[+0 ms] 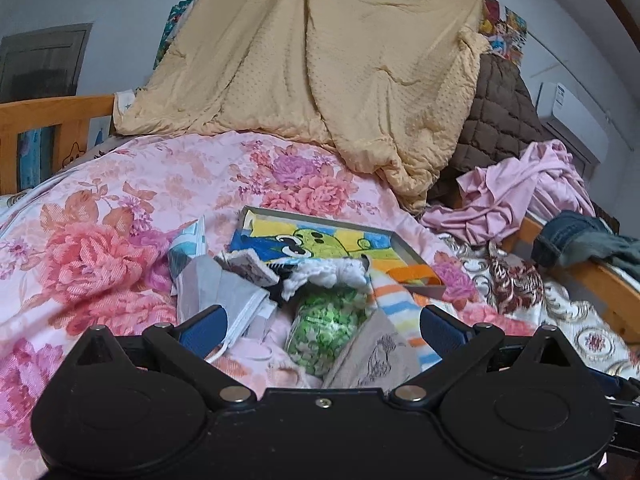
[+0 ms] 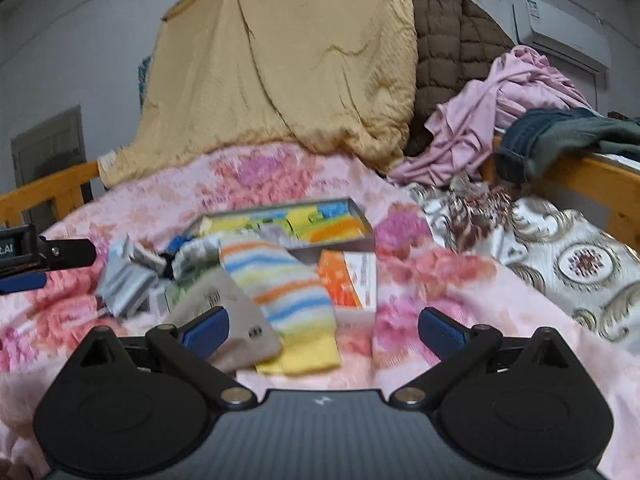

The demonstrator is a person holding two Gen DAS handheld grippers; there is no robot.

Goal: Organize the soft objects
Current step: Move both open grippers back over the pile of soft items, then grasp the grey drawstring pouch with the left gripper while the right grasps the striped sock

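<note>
A heap of small soft things lies on the pink floral bedspread [image 1: 100,208]. It holds a green patterned bundle [image 1: 324,332], grey face masks [image 1: 224,292], a beige sock [image 1: 376,356] and a striped sock [image 1: 400,308]. Behind the heap sits a shallow grey tray [image 1: 404,246] with a colourful picture inside. My left gripper [image 1: 322,330] is open just above the green bundle, holding nothing. My right gripper [image 2: 323,330] is open too, low over the striped sock [image 2: 280,288] and the beige sock [image 2: 224,312]. An orange packet [image 2: 344,280] lies beside the tray [image 2: 360,240]. The left gripper [image 2: 24,268] shows at that view's far left edge.
A yellow quilt [image 1: 312,72] hangs at the back, with a brown quilted jacket [image 1: 496,120] beside it. A crumpled pink garment [image 1: 520,188] and jeans [image 1: 576,240] lie on the wooden bed rail [image 1: 600,284] to the right. A white patterned cover [image 2: 560,264] spreads right of the heap.
</note>
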